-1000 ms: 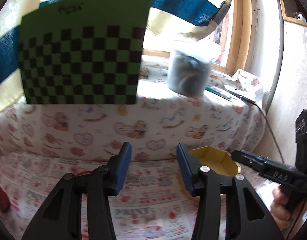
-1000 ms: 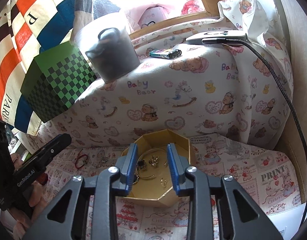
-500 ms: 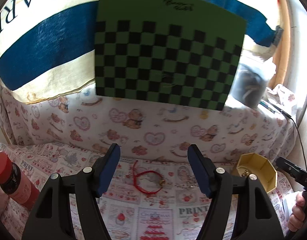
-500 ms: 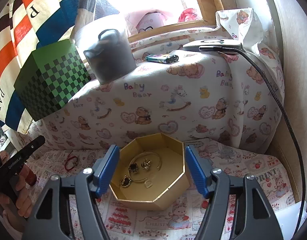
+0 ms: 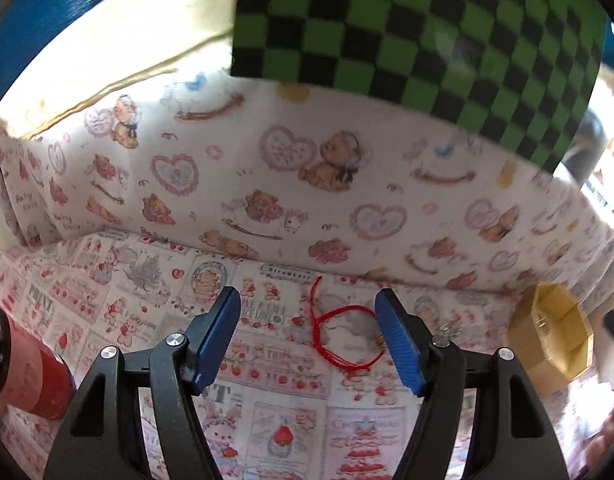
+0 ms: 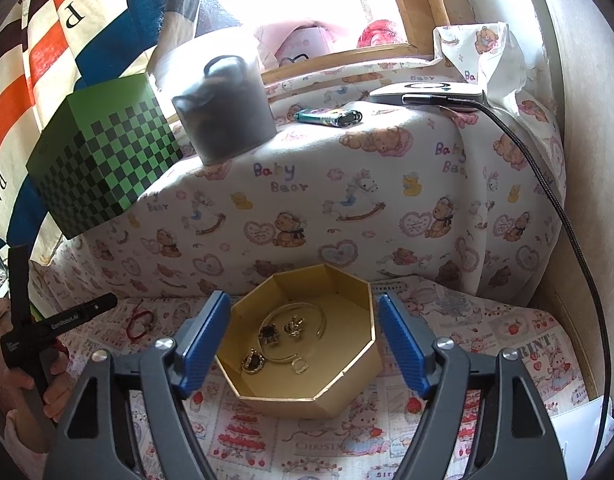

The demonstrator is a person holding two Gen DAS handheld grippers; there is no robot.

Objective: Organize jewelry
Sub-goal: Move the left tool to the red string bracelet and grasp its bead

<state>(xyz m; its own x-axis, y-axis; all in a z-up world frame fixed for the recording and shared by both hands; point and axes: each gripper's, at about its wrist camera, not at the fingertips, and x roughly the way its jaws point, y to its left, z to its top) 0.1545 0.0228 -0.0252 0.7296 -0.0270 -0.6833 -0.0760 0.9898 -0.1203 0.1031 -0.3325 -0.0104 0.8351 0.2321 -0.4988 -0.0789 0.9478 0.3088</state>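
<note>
A red string bracelet (image 5: 339,338) with a small gold bead lies on the printed cloth, between and just beyond the tips of my open, empty left gripper (image 5: 307,336). It also shows in the right wrist view (image 6: 139,322). A small silvery piece (image 5: 447,326) lies right of it. A gold octagonal box (image 6: 349,372) holds a thin gold bangle (image 6: 321,316), rings and earrings. My right gripper (image 6: 305,344) is open and empty, its fingers to either side of the box. The box shows at the right in the left wrist view (image 5: 547,332).
A green and black checkered box (image 6: 103,160) and a dark lidded jar (image 6: 227,108) stand on the padded ledge behind. A lighter (image 6: 331,116) and a cabled device (image 6: 427,92) lie there too. A red bottle (image 5: 23,372) stands at far left. A wall is at right.
My left gripper swung left from the box to the red bracelet and came closer to it. My right gripper opened wide and drew back a little from the box.
</note>
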